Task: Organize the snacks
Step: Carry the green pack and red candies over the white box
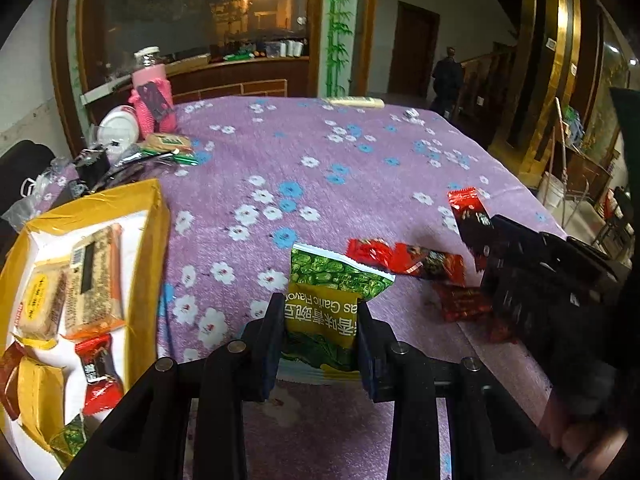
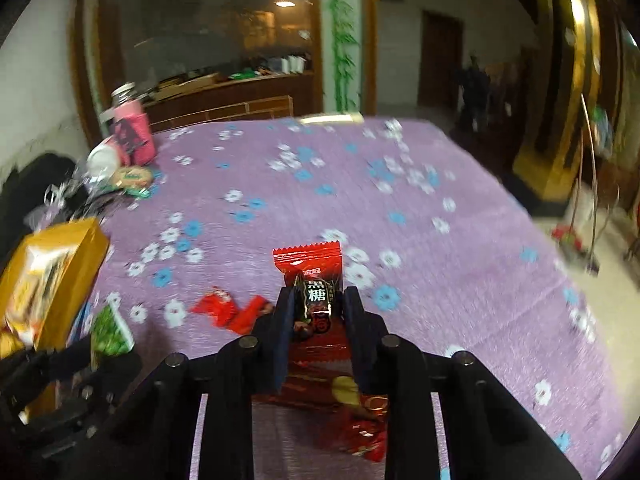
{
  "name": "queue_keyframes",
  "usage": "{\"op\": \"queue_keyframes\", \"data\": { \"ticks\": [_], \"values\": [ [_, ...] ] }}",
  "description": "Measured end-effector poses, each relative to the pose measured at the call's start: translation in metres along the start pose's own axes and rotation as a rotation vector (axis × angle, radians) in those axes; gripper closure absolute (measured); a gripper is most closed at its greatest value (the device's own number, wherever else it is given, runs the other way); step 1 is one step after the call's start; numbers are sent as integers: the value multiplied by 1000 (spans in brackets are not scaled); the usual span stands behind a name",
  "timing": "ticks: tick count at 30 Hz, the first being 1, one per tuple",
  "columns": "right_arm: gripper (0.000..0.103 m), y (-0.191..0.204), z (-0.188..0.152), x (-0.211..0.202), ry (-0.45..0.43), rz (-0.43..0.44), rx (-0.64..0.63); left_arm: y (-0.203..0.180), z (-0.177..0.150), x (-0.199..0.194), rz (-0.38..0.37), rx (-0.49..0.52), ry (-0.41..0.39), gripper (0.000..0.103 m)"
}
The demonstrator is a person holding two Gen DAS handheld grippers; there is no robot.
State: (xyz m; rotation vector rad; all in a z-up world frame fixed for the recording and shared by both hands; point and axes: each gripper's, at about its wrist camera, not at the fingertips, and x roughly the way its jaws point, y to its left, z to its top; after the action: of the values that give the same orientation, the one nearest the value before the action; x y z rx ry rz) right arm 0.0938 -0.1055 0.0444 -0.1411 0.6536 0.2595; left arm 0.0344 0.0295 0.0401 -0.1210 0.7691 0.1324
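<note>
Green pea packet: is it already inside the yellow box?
No, the green pea packet sits clamped in the left hand-held gripper, over the tablecloth.

A green-yellow pea snack pkt (image 1: 328,300) was held upright betw. the left gripper (image 1: 320,312) fingers. A red-black candy pkt (image 2: 314,288) was pinched upright in the right gripper (image 2: 316,308). More red candy pkts (image 1: 404,258) were scattered flat just ahead-right of the left claw.
</note>
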Motion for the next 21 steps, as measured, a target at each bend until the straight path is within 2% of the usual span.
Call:
{"op": "queue_keyframes", "data": {
  "ticks": [2,7,21],
  "values": [
    [80,15,-1,-6,-29,-9,-60,3,1,0,18,-11,-11,70],
    [80,28,0,-14,-63,-8,-121,7,2,0,45,-27,-25,70],
    [80,30,-1,-15,-84,-62,-141,7,1,-3,60,-24,-40,70]
  ]
}}
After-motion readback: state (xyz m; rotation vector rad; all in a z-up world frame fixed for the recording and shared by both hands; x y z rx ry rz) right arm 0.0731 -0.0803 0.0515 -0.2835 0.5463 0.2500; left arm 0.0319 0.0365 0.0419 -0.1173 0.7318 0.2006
